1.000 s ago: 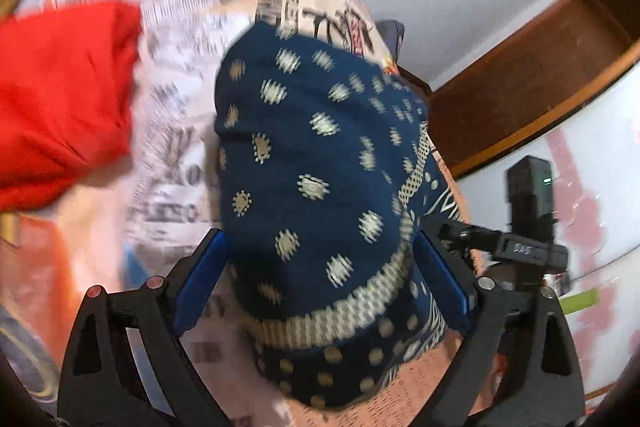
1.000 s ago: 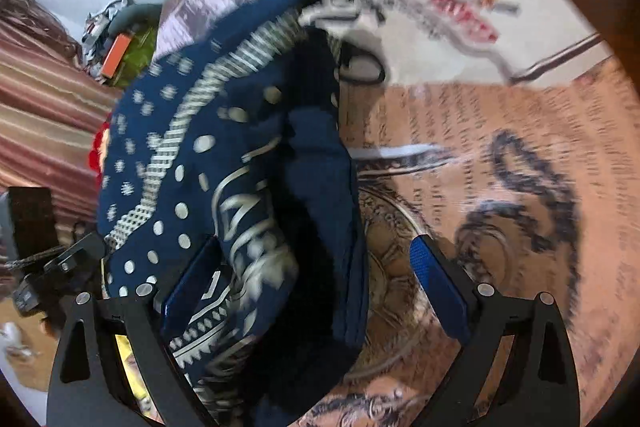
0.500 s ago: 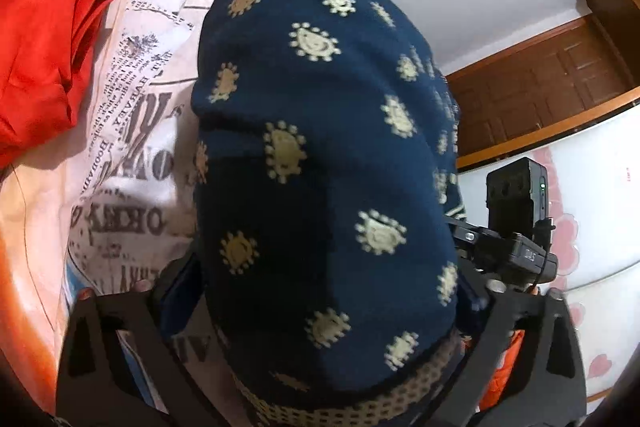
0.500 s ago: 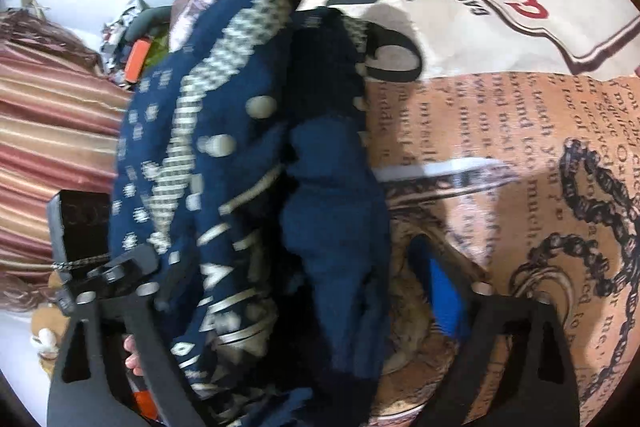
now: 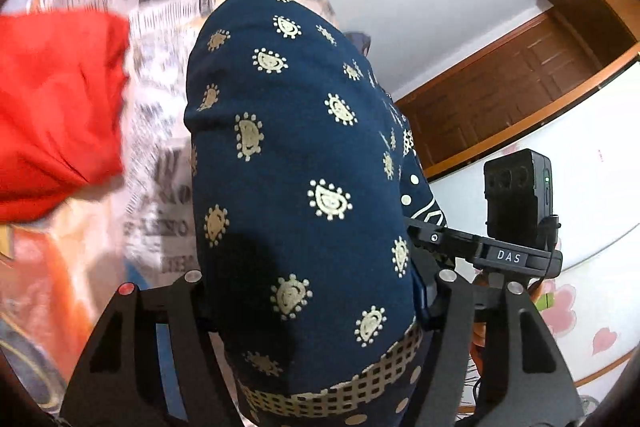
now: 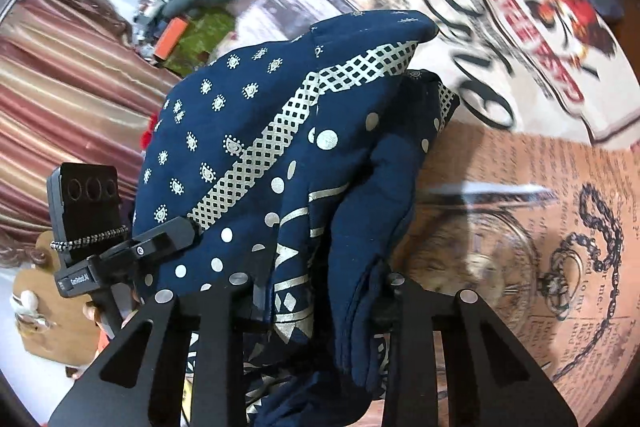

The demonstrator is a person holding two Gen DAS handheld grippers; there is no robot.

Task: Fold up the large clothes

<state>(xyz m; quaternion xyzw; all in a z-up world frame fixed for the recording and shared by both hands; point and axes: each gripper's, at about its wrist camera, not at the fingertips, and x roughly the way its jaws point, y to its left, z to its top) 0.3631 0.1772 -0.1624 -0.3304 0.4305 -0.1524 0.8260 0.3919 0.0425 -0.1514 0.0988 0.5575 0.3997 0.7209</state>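
- A second before, both sets of tongs stood wide open around the navy printed garment (image 5: 304, 187), which lay bunched on the bed's newspaper-print bedsheet (image 6: 560, 187).
- By this moment the left tongs (image 5: 312, 291) were closing, the folded bulk of the cloth filling the gap between the fingers; the pads were hidden under the fabric, so a firm pinch could be judged but not confirmed.
- The right tongs (image 6: 316, 303) were also closing and had narrowed far more, with several layers of the garment's hem bunched between them.
- In the right view the left tongs' frame pressed against the same garment from the other side, so both held one bundle close together.
- The background behind the garment was smeared in both views and more wall showed above it than half a second earlier, which suggested the bundle was being raised off the bed.
- The red cloth (image 5: 56, 107) lay apart on the bed, untouched.
- In my judgement, the grasp was made and the lift begun; spreading or laying the fold over remained.
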